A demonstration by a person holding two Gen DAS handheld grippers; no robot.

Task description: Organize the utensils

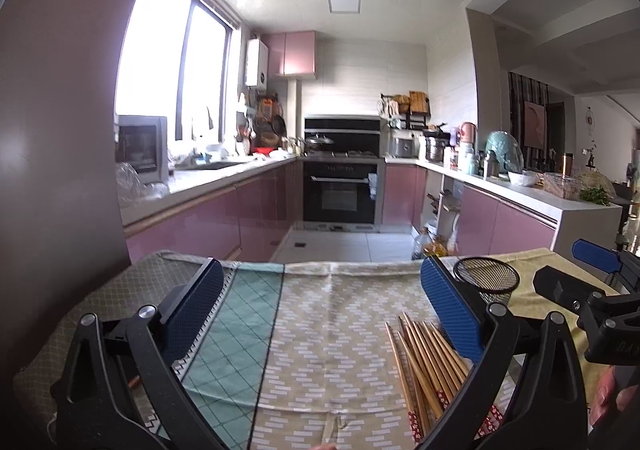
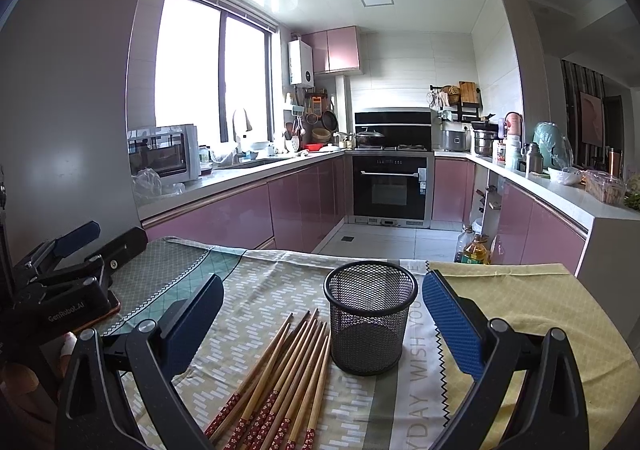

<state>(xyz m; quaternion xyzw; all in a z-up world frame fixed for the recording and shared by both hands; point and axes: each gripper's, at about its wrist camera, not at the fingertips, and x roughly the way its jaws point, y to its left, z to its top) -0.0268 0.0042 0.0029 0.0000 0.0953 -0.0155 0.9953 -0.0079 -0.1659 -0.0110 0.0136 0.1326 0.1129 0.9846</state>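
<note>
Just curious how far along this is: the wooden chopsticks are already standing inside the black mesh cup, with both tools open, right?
Not quite. The wooden chopsticks with red patterned ends lie flat on the tablecloth beside the empty black mesh cup, as the right wrist view shows. Both tools are open.

Surface [image 2: 560, 330] is fully covered by patchwork cloths [image 2: 280, 290]: green check at the left edge, beige brick pattern in the middle, yellow toward the right edge. Black mesh cup [image 2: 370, 324] stands upright mid-surface, near the far edge. Bundle of wooden chopsticks [image 2: 280, 382] lies flat just beside the cup on its left, red patterned ends toward the near edge, tips fanned toward the far edge.
</note>
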